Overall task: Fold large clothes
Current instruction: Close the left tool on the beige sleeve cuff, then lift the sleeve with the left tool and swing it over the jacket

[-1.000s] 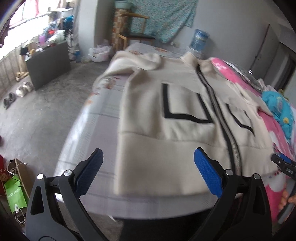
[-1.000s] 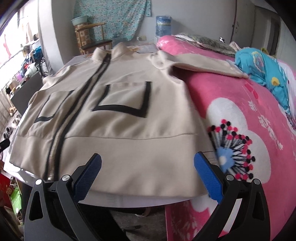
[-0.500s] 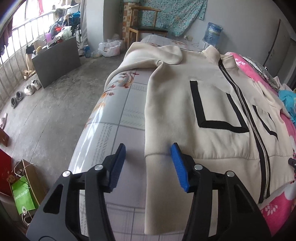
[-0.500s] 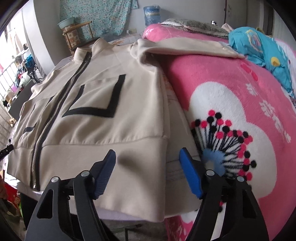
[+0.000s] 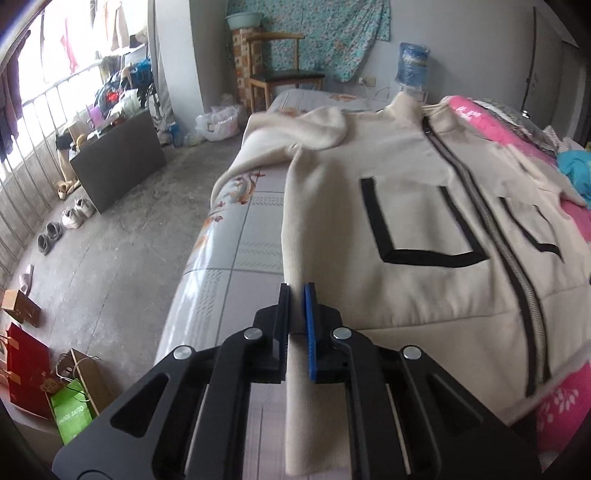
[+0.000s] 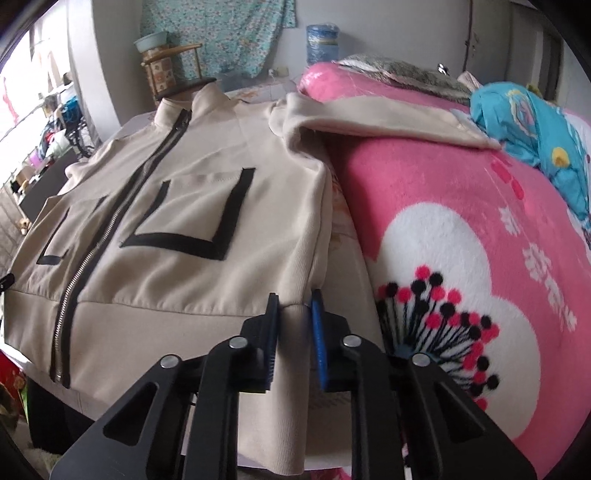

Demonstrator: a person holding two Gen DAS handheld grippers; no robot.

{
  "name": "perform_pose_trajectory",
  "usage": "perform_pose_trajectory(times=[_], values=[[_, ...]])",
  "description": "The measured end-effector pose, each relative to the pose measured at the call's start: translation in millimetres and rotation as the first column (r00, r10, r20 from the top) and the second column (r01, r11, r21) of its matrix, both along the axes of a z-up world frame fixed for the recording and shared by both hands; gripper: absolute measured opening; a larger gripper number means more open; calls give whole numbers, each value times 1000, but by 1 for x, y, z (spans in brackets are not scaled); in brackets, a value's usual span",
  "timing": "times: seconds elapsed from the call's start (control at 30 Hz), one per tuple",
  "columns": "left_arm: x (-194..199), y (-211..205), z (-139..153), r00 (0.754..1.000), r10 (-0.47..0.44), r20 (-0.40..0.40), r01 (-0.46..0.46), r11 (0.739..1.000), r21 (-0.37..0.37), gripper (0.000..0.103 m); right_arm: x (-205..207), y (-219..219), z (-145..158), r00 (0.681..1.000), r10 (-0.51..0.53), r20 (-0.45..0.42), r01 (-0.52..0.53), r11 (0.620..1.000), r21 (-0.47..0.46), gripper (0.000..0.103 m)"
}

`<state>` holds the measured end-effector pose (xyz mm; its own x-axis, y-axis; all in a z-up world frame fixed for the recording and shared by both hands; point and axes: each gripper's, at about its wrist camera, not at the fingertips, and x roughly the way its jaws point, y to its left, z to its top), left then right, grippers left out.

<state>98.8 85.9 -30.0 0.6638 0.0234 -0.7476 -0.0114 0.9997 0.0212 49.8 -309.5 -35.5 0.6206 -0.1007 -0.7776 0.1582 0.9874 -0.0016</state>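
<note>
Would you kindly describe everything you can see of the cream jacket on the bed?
The jacket is cream, of soft knit-looking cloth, with a stand collar, a closed dark zip down the middle, black L-shaped trim on each chest pocket and a wide hem band. It lies front up, spread across the bed, one sleeve reaching onto the pink blanket. The left gripper and right gripper each pinch a side edge near the hem.

A lived-in home bedroom: a bed (image 5: pixel 221 258) under a pink blanket (image 6: pixel 461 221), a wooden chair (image 5: pixel 284 70) against a wall hung with floral cloth (image 5: pixel 314 29), shoes (image 5: pixel 66 221) on the concrete floor (image 5: pixel 129 240), and shopping bags (image 5: pixel 70 410) beside it.
</note>
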Motion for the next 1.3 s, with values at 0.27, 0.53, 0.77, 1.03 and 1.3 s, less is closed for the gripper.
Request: perform_pose_trajectory(times=[0.27,0.53,0.77,1.03,1.3], values=[[-51,-7,-9,996,14,-85,-14,1000,-9,8,-16,-16,-6,1000,8,-26,-7,1000,9,15],[-45,6,-10,995,-10,-104,1,996,-84,26,-21,-12,9,998,13,-56,-15,999,-40,54],[-38,30,11,999,18,-44,-22,994,-105,64,-16,21,47,997,70,-11,-71,997,-18,78],[1,89,42,992,126,13,-120,971,-206,78,42,116,65,951,309,20,-310,951,16,92],[68,205,5,959,249,-139,-284,790,-544,78,107,215,43,882,470,-47,-468,883,37,92]])
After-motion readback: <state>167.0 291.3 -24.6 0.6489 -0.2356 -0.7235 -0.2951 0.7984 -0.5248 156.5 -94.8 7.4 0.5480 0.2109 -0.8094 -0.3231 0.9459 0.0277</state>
